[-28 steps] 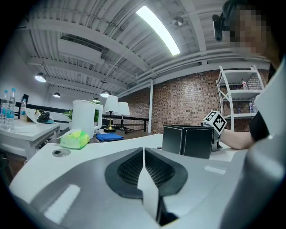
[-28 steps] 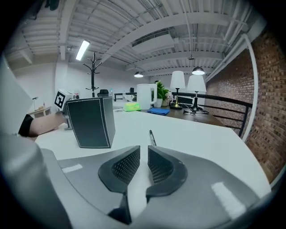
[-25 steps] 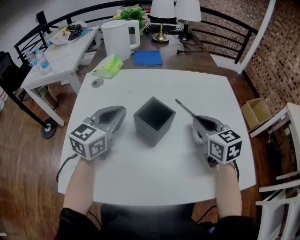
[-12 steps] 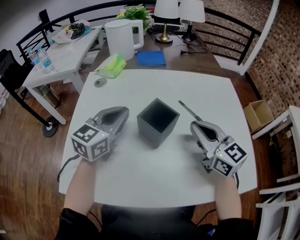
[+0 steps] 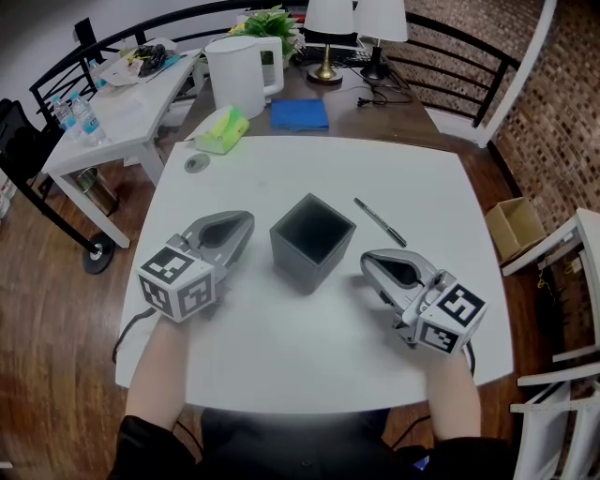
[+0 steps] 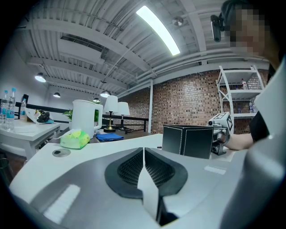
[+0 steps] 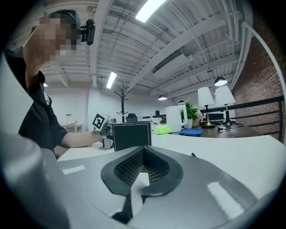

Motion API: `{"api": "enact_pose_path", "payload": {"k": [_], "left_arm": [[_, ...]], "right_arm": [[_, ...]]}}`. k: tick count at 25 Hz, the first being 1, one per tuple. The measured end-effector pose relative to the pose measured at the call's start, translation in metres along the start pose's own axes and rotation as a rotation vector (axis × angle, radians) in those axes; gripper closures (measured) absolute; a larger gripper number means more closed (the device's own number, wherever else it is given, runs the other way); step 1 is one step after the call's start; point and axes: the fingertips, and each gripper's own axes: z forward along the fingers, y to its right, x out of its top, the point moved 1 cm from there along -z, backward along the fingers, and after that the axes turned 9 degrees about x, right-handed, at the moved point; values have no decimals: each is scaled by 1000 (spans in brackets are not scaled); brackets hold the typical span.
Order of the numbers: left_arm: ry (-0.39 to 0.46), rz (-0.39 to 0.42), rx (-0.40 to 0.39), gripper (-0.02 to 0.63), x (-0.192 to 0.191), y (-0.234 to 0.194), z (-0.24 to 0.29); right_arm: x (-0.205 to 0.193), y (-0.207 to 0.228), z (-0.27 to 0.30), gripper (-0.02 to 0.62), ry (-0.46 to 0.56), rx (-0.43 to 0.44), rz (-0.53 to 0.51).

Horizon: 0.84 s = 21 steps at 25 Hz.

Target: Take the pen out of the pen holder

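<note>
Lying flat on the white table (image 5: pixel 281 356), the pen (image 5: pixel 380 222) is out of the pen holder (image 5: pixel 312 242) and sits between 2 and 3 o'clock of it, a little apart from its wall. In the head view the pen runs slantwise, one end toward 10 o'clock and the other toward 4 o'clock. Nothing touches it.

The right gripper (image 5: pixel 367 261) is at about 4 o'clock of the holder, with its tips pointing toward 10 o'clock, near the pen's closer end but clear of it. The right gripper view shows its jaws pressed together with nothing between them, the holder straight ahead. The left gripper (image 5: pixel 246 220) is at 9 o'clock of the holder, just beside its left wall, with its tips pointing toward 1 o'clock. The left gripper view shows those jaws closed on each other too, and empty.

The holder is a dark, square, open-topped box standing upright near the middle of the table, one corner turned toward the person.

Toward 11 o'clock of the holder a small round disc (image 5: pixel 196 164) lies near the table's far edge. Beyond that edge, on a dark table, stand a white kettle (image 5: pixel 236 75), a green packet (image 5: pixel 222 131), a blue cloth (image 5: pixel 298 114) and two lamps (image 5: pixel 325 28).
</note>
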Motion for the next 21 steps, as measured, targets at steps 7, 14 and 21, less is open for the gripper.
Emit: {"api": "enact_pose_path", "payload": {"k": [7, 14, 21], "left_arm": [[0, 0, -1, 594, 0, 0, 1], [-1, 0, 0, 594, 1, 1, -1], [-1, -1, -4, 594, -1, 1, 0]], "right_arm": [[0, 0, 0, 583, 1, -1, 0], [1, -1, -1, 583, 1, 0, 2], [-1, 0, 0, 583, -2, -6, 4]]}}
